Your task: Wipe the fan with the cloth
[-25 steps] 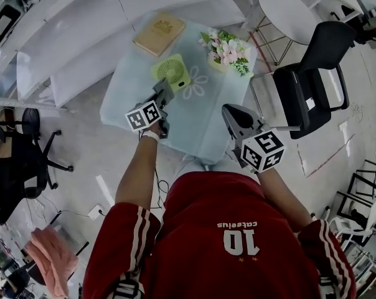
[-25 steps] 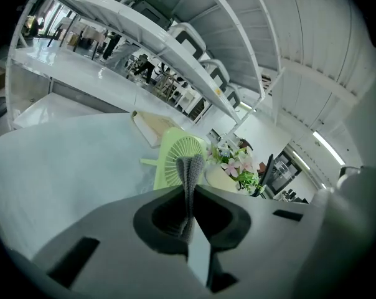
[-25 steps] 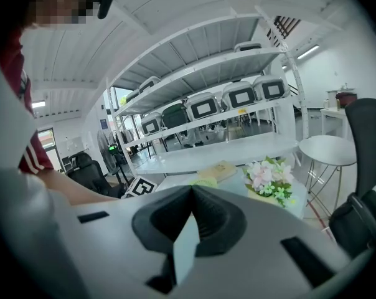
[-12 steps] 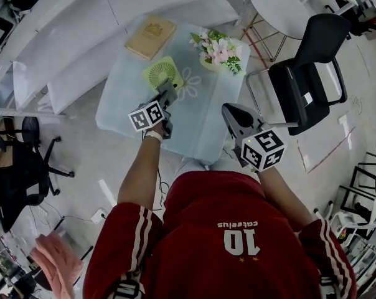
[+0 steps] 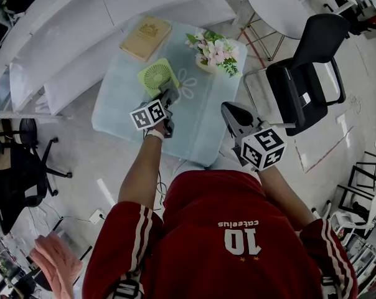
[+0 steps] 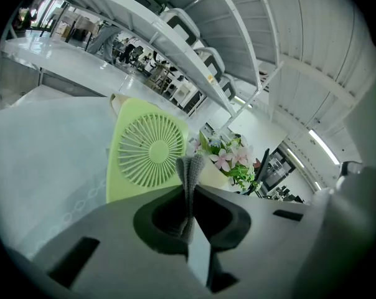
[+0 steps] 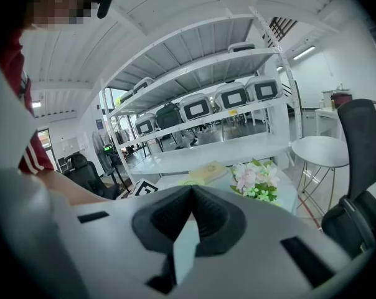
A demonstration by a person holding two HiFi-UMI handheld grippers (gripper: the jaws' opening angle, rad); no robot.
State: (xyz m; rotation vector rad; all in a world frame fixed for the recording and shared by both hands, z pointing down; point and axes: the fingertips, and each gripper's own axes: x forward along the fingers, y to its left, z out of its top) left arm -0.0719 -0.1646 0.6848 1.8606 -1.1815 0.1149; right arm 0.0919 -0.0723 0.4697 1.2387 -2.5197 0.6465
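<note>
A light green square fan [image 5: 157, 77] stands on the pale table [image 5: 122, 108], and it fills the middle of the left gripper view, fan [image 6: 149, 152]. My left gripper [image 5: 170, 96] hangs just short of its near right corner. Its jaws are shut on a folded grey cloth [image 6: 190, 172], whose edge sticks up past the tips of the left gripper [image 6: 189, 190]. The cloth stands apart from the fan's grille. My right gripper [image 5: 228, 110] is held over the table's near right edge. In its own view the right gripper [image 7: 190, 193] is shut with nothing in it.
A tan book [image 5: 145, 30] lies at the table's far side, and a pot of pink flowers [image 5: 213, 48] stands at the far right. A black chair [image 5: 303, 80] and a round white table [image 5: 281, 8] are to the right. White shelving [image 5: 70, 23] runs behind.
The head view has drifted, so the table sits a little further left and up. The left gripper with the cloth has shifted slightly right along the fan's near side. The right gripper has held still.
</note>
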